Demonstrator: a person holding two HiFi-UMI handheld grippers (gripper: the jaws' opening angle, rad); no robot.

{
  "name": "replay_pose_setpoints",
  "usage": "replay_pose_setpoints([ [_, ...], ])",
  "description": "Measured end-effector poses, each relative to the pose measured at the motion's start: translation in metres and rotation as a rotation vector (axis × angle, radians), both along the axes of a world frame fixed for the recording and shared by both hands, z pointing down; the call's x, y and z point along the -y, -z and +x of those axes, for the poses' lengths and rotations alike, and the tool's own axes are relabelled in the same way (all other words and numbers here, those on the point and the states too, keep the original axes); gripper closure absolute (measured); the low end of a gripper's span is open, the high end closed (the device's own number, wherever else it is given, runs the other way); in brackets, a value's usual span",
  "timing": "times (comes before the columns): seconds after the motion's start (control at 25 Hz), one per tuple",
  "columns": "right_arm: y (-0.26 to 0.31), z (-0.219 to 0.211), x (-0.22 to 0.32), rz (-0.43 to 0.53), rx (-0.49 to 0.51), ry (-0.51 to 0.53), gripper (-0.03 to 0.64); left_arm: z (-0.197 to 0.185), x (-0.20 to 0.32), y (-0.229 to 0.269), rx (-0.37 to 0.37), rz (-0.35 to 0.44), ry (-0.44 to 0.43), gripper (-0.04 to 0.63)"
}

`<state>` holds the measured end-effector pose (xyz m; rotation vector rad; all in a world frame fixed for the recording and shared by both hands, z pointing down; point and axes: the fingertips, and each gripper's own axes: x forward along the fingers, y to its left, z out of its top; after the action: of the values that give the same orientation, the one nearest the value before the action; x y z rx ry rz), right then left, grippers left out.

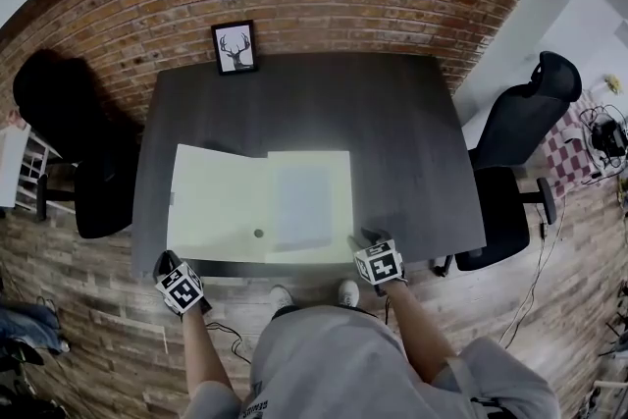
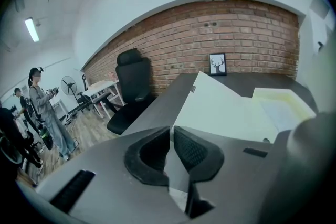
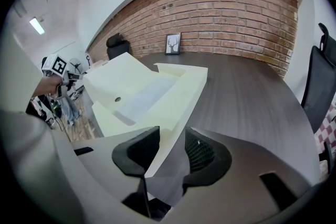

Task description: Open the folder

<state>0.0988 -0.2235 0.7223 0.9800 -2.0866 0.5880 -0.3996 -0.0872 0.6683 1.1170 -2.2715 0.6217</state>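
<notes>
Head view: the folder (image 1: 221, 206) lies open on the near half of the table (image 1: 392, 132), close to the near edge. Its long axis runs left to right along that edge and its fold runs front to back. The cover (image 1: 211, 201) is turned out to the left; in both gripper views it looks tilted up off the table rather than flat. The right half holds a pale blue sheet (image 1: 299, 206), and a small dark dot (image 1: 259, 234) sits near the fold at the front.

The right gripper (image 1: 365, 238) is at the folder's near right corner, its jaws pinching that corner, whose cream edge runs up between the pads. The left gripper (image 1: 167, 262) is off the table's near left corner, apart from the cover. Its jaws are nearly pressed together, with only a thin slit between them and nothing in it.

A framed picture (image 1: 235, 47) stands at the table's far edge.
</notes>
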Motion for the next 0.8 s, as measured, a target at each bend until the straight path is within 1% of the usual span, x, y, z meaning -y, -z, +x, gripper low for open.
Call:
replay_pose_setpoints([
  [0.12, 0.0, 0.0, 0.0, 0.001, -0.004, 0.004, 0.476, 0.002, 0.0, 0.007, 0.022, 0.003, 0.001, 0.568],
  [0.24, 0.002, 0.001, 0.0, 0.001, -0.009, 0.009, 0.476, 0.005, 0.004, 0.022, 0.073, 0.016, -0.01, 0.568],
  [0.36, 0.004, 0.001, 0.0, -0.006, -0.005, 0.007, 0.477, 0.007, 0.009, 0.044, 0.122, 0.048, -0.023, 0.568],
  [0.52, 0.015, 0.002, 0.003, 0.004, 0.038, -0.029, 0.495, 0.017, 0.025, 0.077, 0.172, 0.108, -0.063, 0.568],
  [0.6, 0.026, 0.001, 0.008, 0.03, 0.059, -0.043, 0.513, 0.025, 0.036, 0.096, 0.192, 0.142, -0.086, 0.568],
  [0.68, 0.041, -0.001, 0.015, 0.07, 0.08, -0.055, 0.557, 0.036, 0.048, 0.116, 0.206, 0.185, -0.116, 0.568],
  [0.72, 0.05, -0.002, 0.019, 0.093, 0.092, -0.06, 0.579, 0.043, 0.055, 0.127, 0.209, 0.21, -0.135, 0.568],
  [0.8, 0.071, -0.005, 0.026, 0.144, 0.117, -0.067, 0.601, 0.062, 0.07, 0.148, 0.208, 0.264, -0.181, 0.568],
])
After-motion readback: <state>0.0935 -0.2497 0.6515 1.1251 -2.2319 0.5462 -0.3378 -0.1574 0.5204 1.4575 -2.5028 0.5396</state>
